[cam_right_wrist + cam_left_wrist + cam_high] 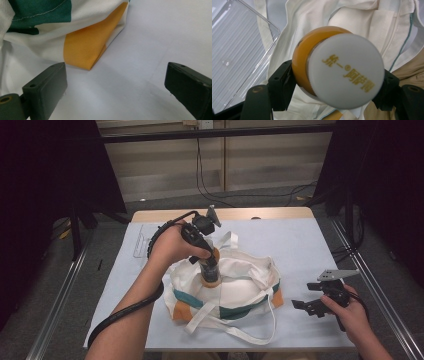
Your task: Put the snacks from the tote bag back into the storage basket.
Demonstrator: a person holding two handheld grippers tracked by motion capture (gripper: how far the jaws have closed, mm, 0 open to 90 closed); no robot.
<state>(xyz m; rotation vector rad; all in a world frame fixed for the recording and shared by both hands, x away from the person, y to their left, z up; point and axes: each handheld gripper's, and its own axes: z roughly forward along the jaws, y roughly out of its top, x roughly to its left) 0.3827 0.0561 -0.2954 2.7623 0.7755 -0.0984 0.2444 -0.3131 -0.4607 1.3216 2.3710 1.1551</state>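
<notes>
A bottle (pixel 210 270) with a white cap (pixel 345 71) and an orange body hangs upright over the mouth of a white canvas tote bag (pixel 235 292). The bag has green and orange patches and lies open in the middle of the table. My left gripper (pixel 207 262) is shut on the bottle, its black jaws pressing the bottle's sides just below the cap (pixel 334 87). My right gripper (pixel 306 296) rests low at the bag's right side with its jaws wide apart (pixel 117 87) and nothing between them. They face the bag's orange corner (pixel 87 47).
A clear plastic tray (pixel 142 240) lies at the table's back left, just left of the bag (pixel 237 57). The table top is covered in a pale blue-grey sheet (pixel 300 245). The bag's long straps trail toward the front edge (pixel 250 332).
</notes>
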